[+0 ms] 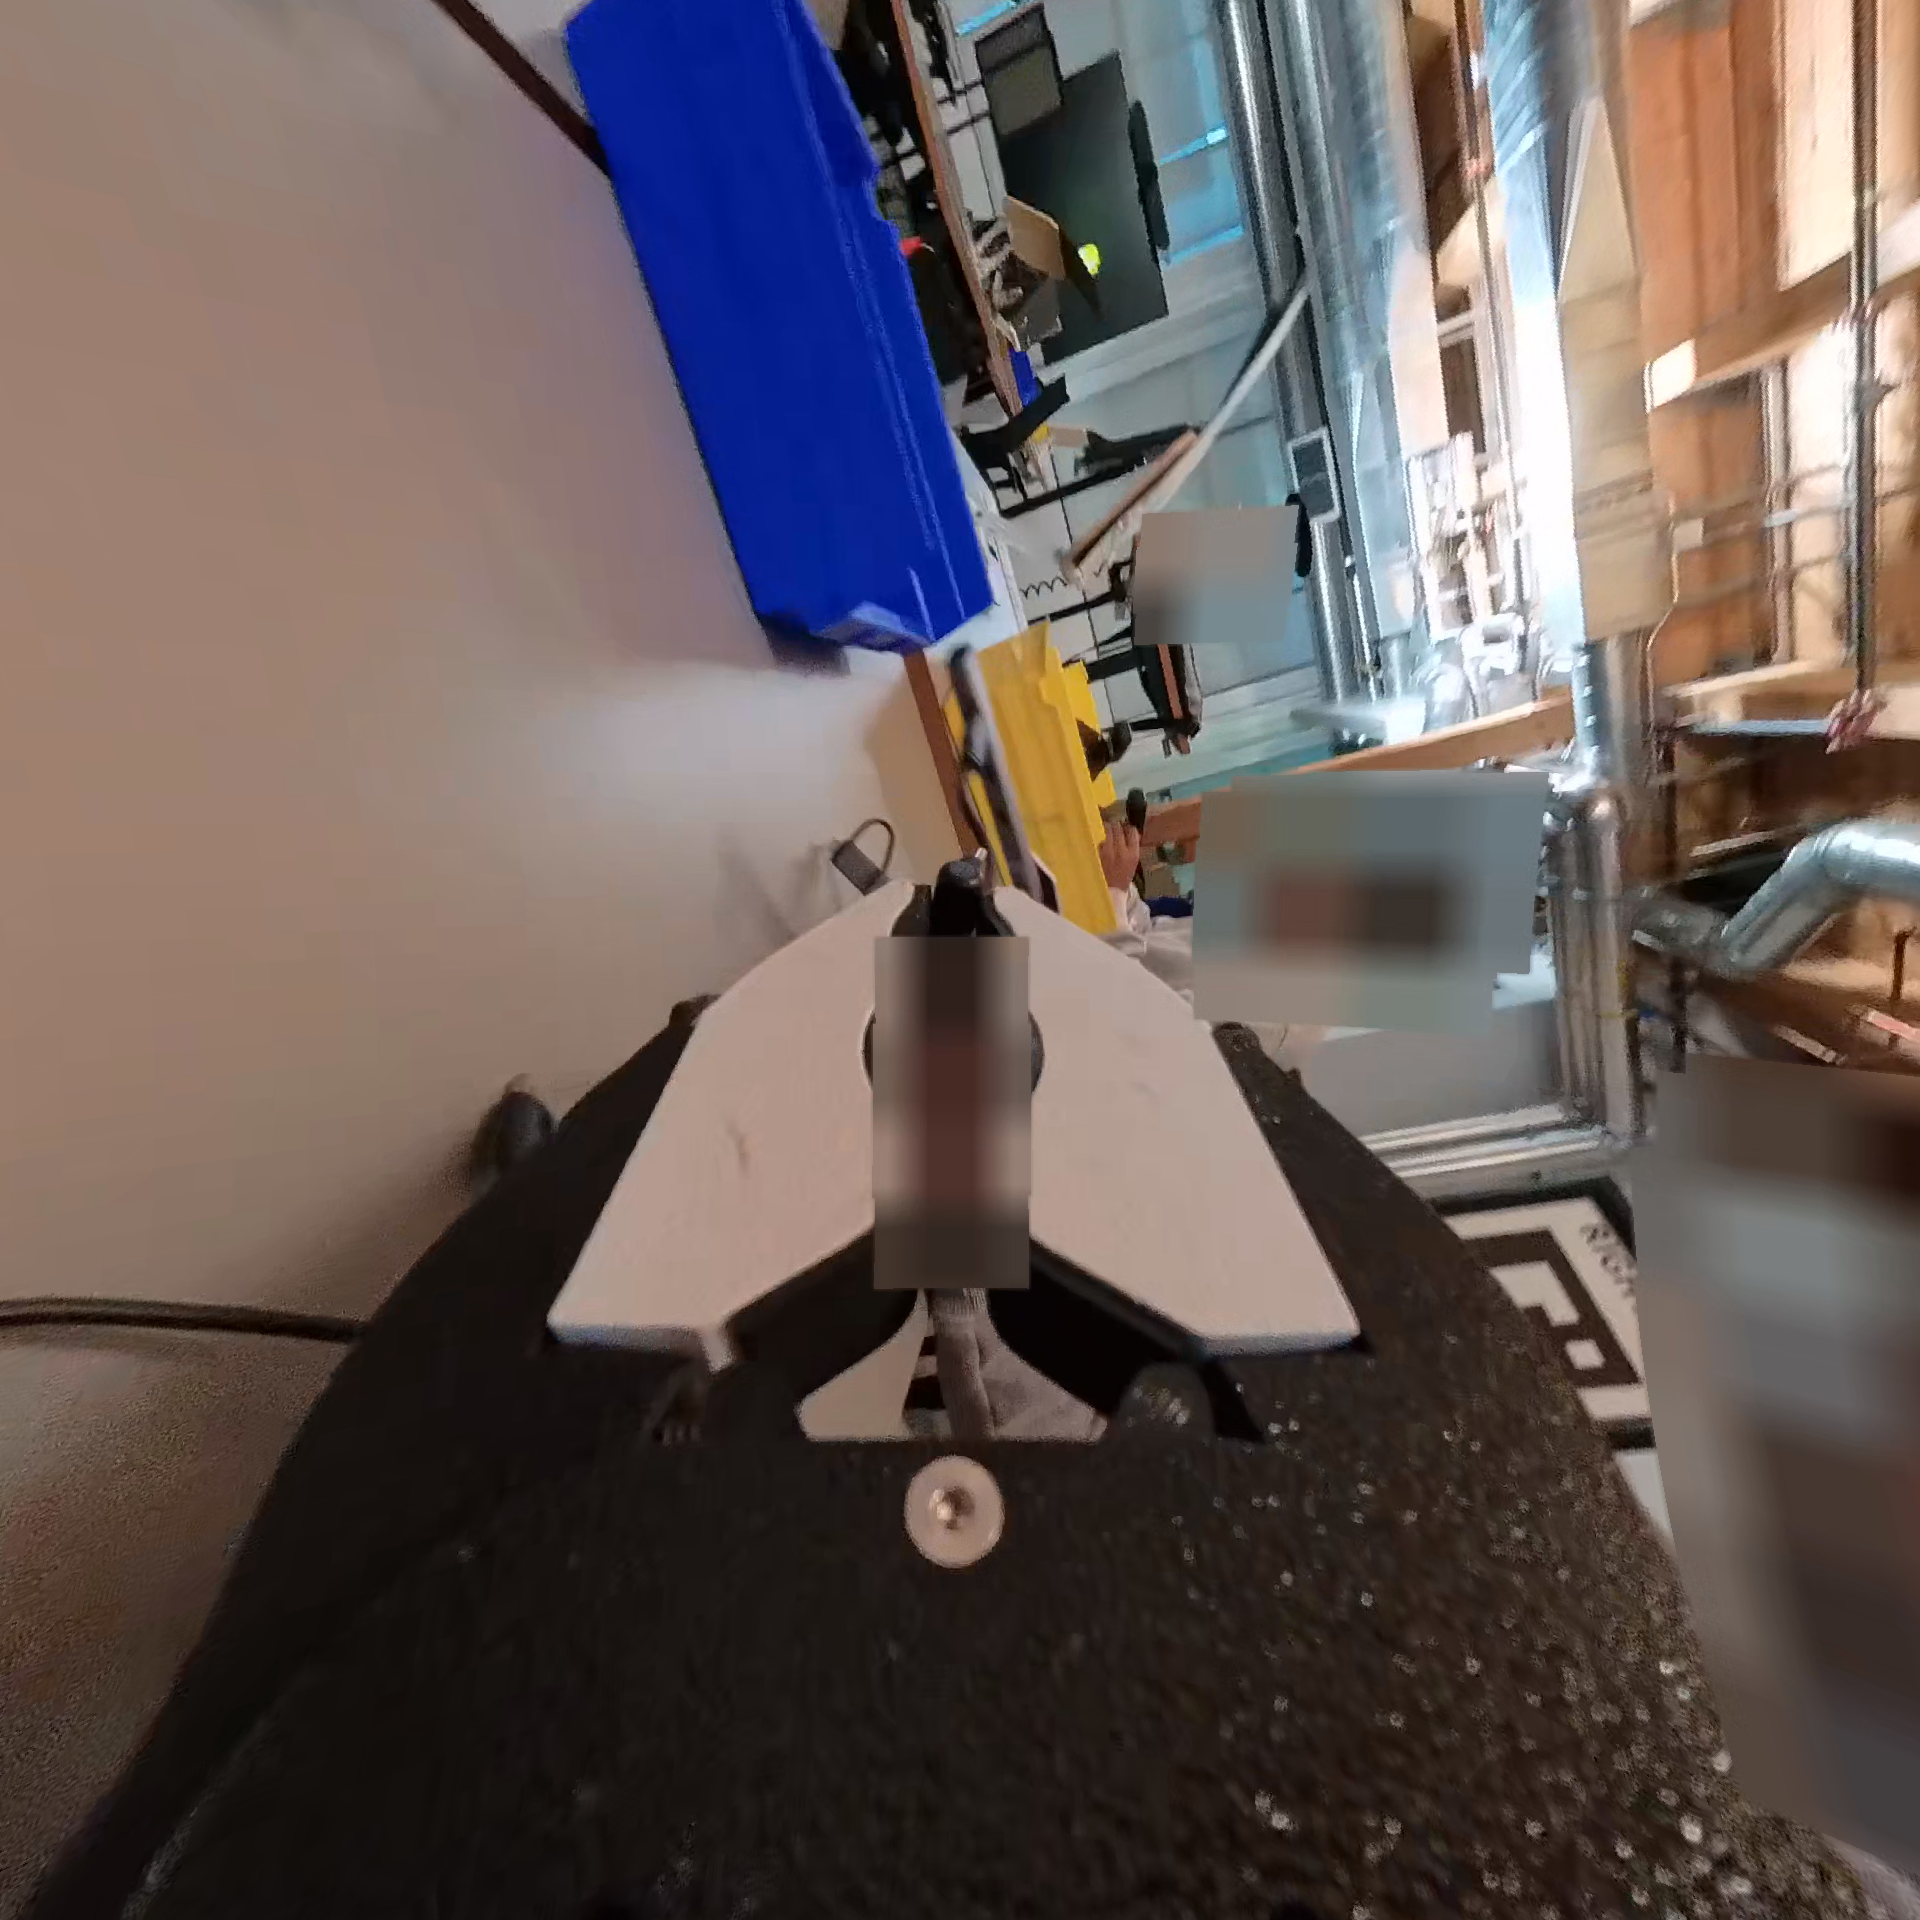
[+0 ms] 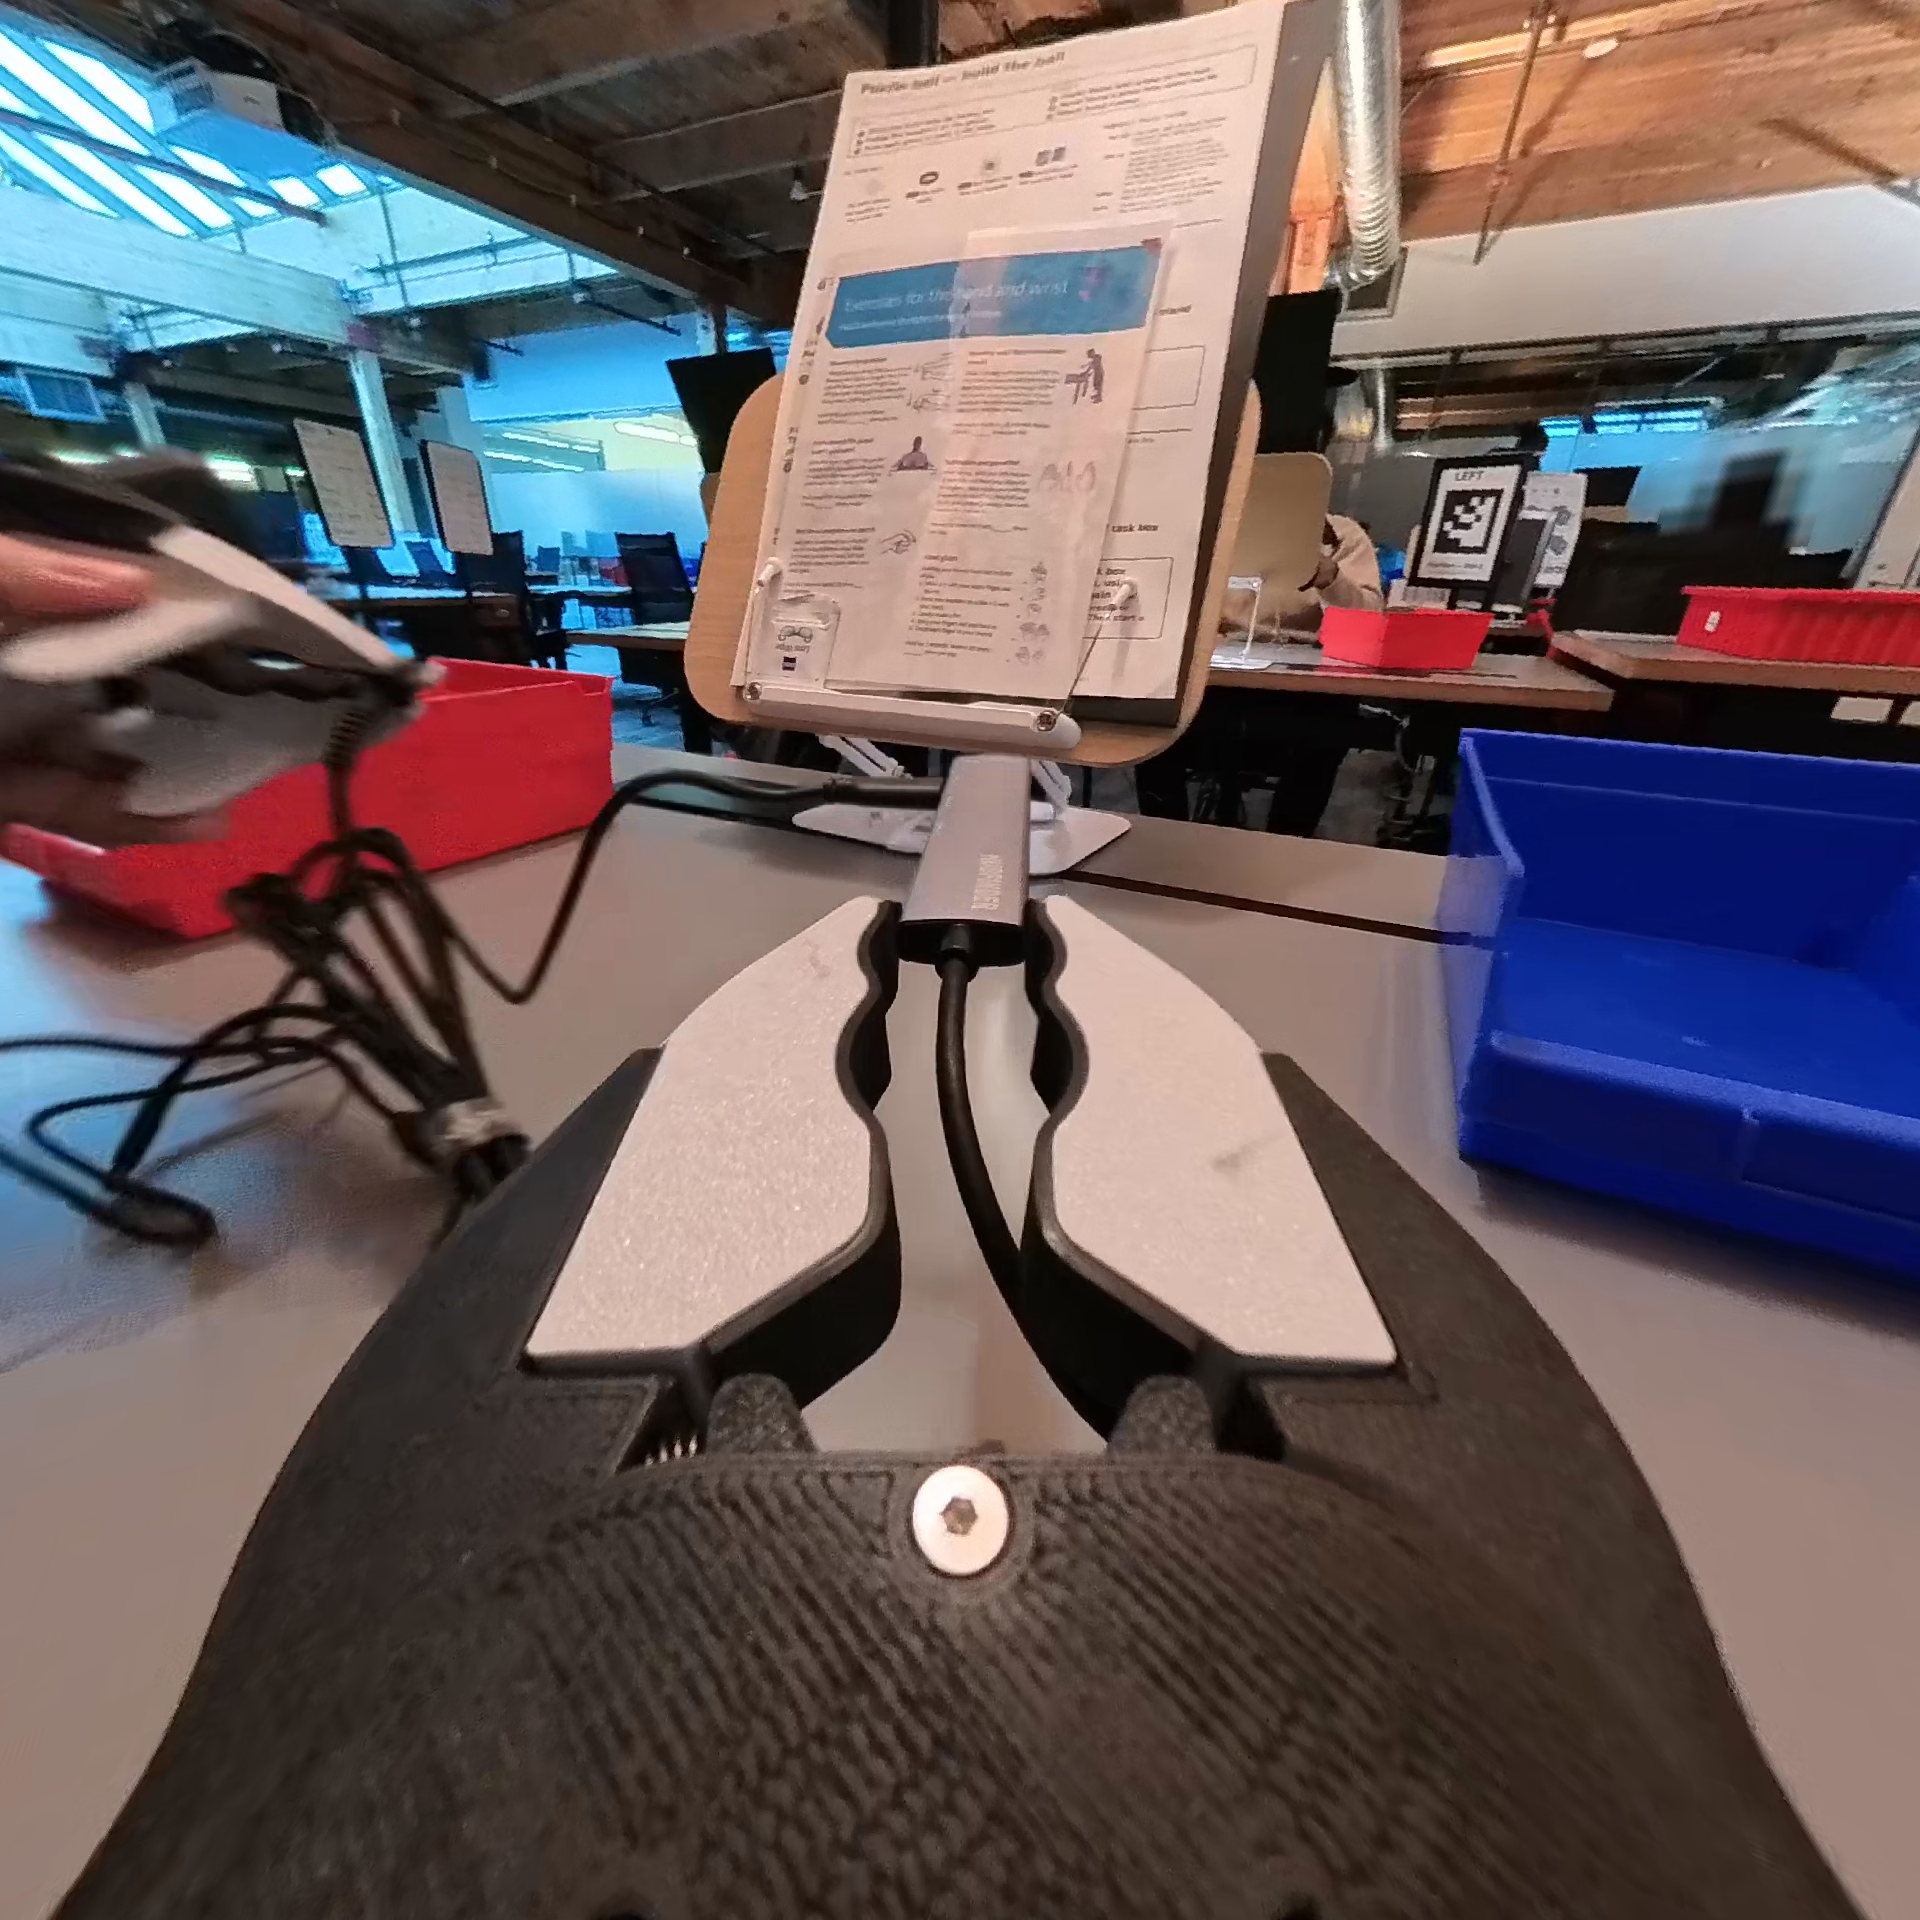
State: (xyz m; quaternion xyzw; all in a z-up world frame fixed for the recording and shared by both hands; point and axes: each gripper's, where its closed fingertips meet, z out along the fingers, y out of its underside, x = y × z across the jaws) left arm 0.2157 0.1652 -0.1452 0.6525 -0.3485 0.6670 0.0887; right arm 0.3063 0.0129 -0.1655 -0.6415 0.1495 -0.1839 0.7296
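Observation:
My right gripper (image 2: 961,925) is shut on the near end of a slim grey hub (image 2: 977,831), held level above the grey table (image 2: 1558,1455). The hub's black cable (image 2: 961,1091) runs back between the fingers. My left gripper (image 1: 956,894) is turned on its side and shut on a black connector (image 1: 958,883) at its tips; a grey braided cable (image 1: 961,1361) runs back between its fingers. In the right wrist view the left gripper (image 2: 395,675) is blurred at the left, with a bundle of black cables (image 2: 353,966) hanging from it to the table.
A blue bin (image 2: 1683,997) stands on the table at the right; it also shows in the left wrist view (image 1: 769,312). A red bin (image 2: 499,769) stands at the left. A stand with printed sheets (image 2: 987,416) is straight ahead. A yellow bin (image 1: 1039,769) lies beyond the table edge. Across from one pair of fingers to the other is roughly 20 cm.

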